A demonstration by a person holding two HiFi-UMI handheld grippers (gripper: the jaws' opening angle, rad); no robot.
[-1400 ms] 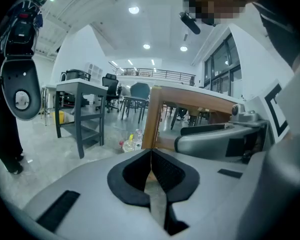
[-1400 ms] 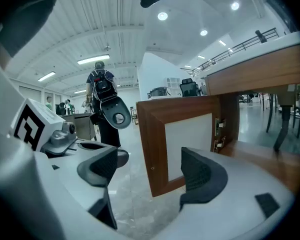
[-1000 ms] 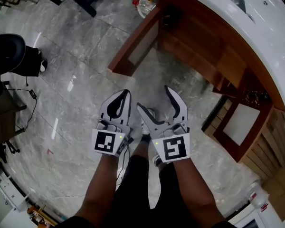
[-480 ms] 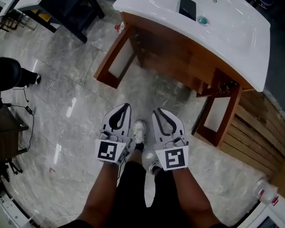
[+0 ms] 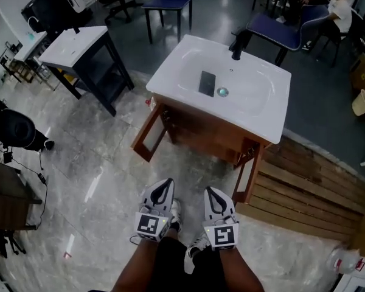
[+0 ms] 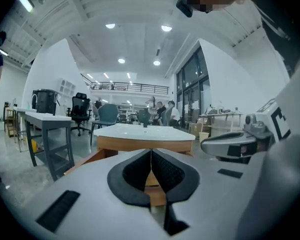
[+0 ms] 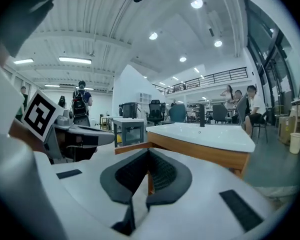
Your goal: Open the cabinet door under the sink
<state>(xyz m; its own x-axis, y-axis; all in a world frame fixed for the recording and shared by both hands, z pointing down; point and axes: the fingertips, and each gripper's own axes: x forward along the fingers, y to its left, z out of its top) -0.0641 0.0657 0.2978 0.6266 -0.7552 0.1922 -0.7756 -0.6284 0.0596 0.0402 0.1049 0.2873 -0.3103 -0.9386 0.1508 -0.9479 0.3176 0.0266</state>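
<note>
Under the sink [image 5: 170,72]: one wooden cabinet [image 5: 201,129] with two doors, left door [image 5: 152,135] and right door [image 5: 246,174], both swung out. On the sink: one black faucet [image 5: 237,44], one dark flat slab [image 5: 207,83], one drain [image 5: 222,92]. Near side of the sink, two grippers, well apart from the doors. Left gripper [image 5: 168,181] is clenched on nothing. Right gripper [image 5: 210,190] jaws have just been closing and now meet, empty. One marker cube each; no legible writing.

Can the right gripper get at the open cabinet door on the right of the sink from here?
Probably yes. The right gripper is short of the right cabinet door, with only bare floor between. Its jaws are shut, so they must open first.
</note>
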